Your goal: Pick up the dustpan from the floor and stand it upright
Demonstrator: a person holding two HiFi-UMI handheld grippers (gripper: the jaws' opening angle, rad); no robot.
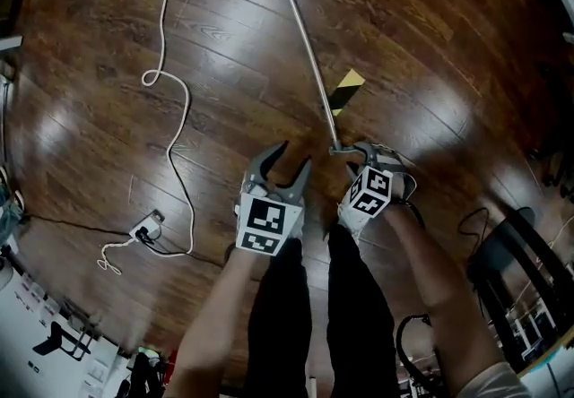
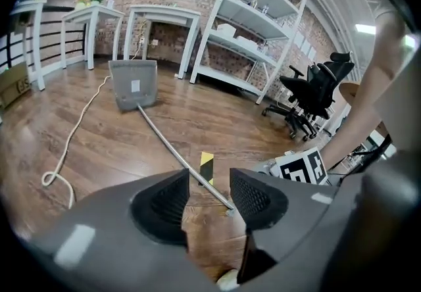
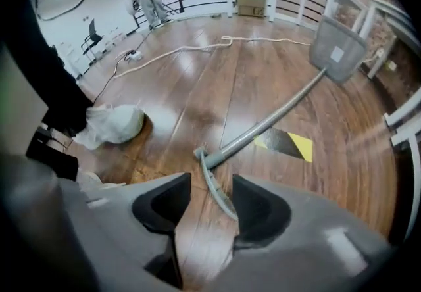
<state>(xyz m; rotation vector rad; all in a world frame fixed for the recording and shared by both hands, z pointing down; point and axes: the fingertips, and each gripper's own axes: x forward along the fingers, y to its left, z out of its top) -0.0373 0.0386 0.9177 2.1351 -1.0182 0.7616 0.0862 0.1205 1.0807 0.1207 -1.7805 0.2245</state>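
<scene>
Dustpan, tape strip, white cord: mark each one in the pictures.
dustpan (image 2: pixel 135 97), left gripper view, on the grey pan lying on the floor.
tape strip (image 1: pixel 346 91), head view, middle of the yellow-and-black strip beside the handle.
white cord (image 1: pixel 163 20), head view, on its straight run above the loop.

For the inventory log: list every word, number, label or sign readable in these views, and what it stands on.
No legible words or numbers anywhere.
White label on the dustpan: too small to read.
Marker cubes: black-and-white square patterns, no text.
Floor tape: yellow-black stripes only.
Cardboard box: marking too blurred.
</scene>
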